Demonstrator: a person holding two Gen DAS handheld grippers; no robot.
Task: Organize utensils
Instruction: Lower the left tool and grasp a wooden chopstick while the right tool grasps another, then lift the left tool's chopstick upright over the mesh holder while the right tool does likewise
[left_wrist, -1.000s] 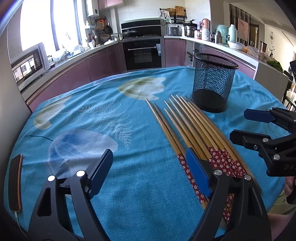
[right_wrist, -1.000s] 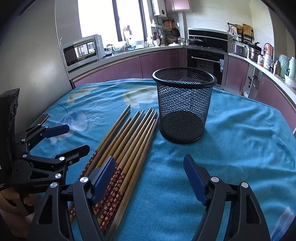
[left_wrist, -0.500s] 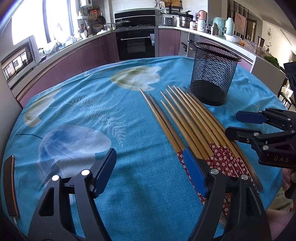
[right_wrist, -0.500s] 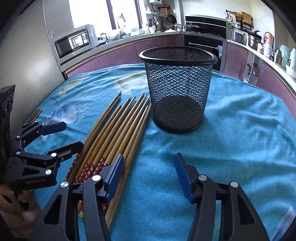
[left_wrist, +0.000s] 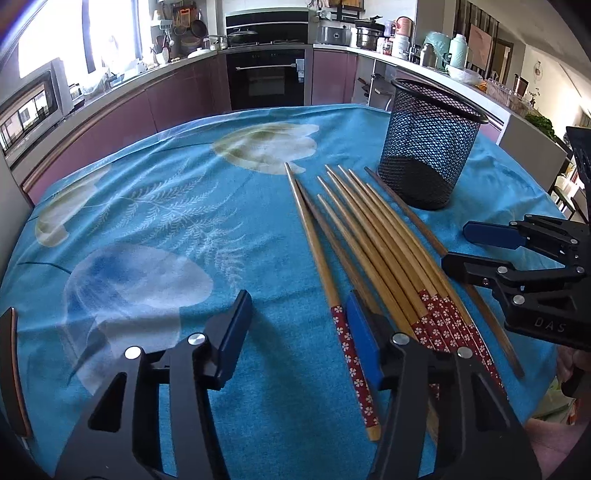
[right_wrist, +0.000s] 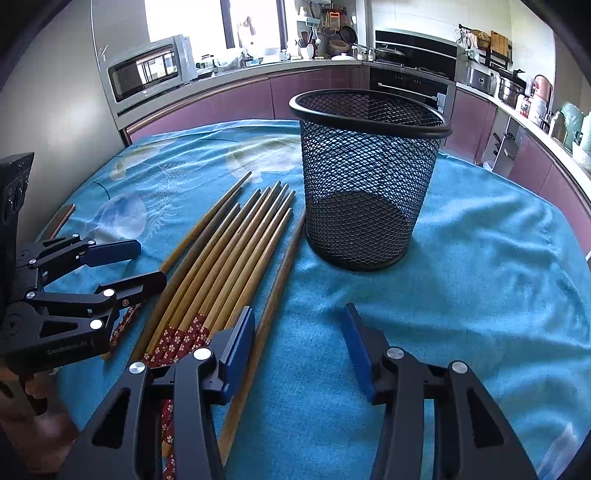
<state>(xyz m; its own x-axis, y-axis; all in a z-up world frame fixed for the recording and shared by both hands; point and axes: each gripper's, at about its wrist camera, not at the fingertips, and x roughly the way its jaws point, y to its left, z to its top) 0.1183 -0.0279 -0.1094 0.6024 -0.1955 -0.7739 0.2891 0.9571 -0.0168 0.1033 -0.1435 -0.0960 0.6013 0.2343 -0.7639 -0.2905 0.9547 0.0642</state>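
Left tool (left_wrist: 295, 325): I see its jaws closing, released, nothing between the blue pads; only cloth lies in the gap, and its right pad sits just over the nearest chopstick handles.
Right tool (right_wrist: 299, 343): I see its jaws closing too, released, bare cloth between the pads; its left pad hovers beside the outermost chopstick.
Chopsticks (left_wrist: 373, 243): I count a loose fan of bamboo sticks lying flat near the table's near edge, red flowered handles toward me, tips pointing at the holder.
Mesh holder (right_wrist: 369, 177): black, upright, standing just beyond the chopstick tips, toward the middle of the table.
Table (left_wrist: 166, 206): covered in a blue cloth with pale leaf prints.
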